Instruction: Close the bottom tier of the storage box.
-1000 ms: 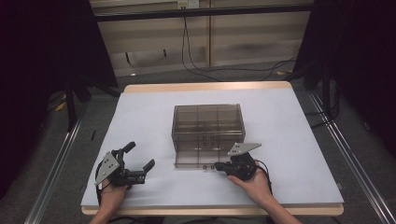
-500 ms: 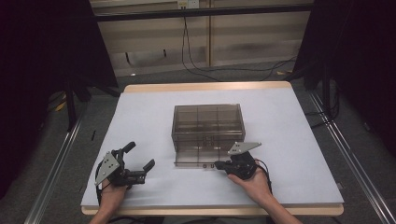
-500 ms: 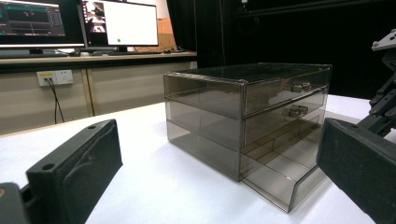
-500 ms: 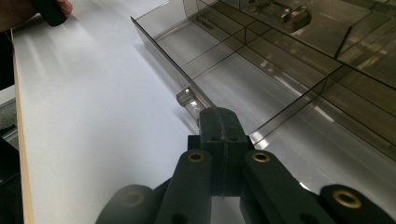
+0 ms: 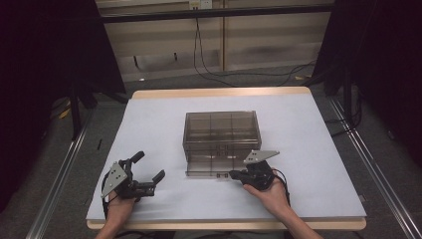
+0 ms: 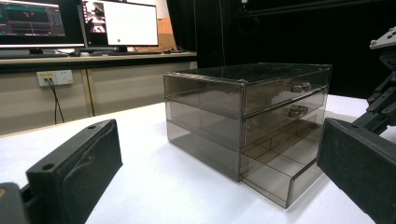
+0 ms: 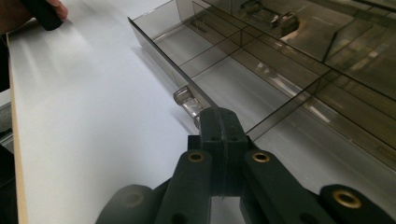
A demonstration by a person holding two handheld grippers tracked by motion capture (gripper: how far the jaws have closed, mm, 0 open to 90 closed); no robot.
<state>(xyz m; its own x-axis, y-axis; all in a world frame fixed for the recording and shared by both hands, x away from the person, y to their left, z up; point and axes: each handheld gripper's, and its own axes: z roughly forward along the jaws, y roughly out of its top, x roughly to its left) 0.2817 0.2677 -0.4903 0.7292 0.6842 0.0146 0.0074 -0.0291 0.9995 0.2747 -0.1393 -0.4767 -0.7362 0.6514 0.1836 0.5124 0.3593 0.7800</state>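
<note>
At lower centre of the high view | right gripper (image 5: 233, 175) is clamping bottom drawer's handle (image 7: 188, 101) to pull the drawer (image 5: 211, 168) | left gripper (image 5: 149, 167) is idling open-jawed, lower left.

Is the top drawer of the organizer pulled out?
No, the top drawer sits flush in the organizer; the bottom drawer is the one pulled out.

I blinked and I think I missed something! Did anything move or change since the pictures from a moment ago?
Nothing visibly changed. The right tool stays shut on the clear knob of the pulled-out bottom drawer of the smoky transparent plastic drawer box. The left tool still rests open on the white table, apart from the box.
</note>
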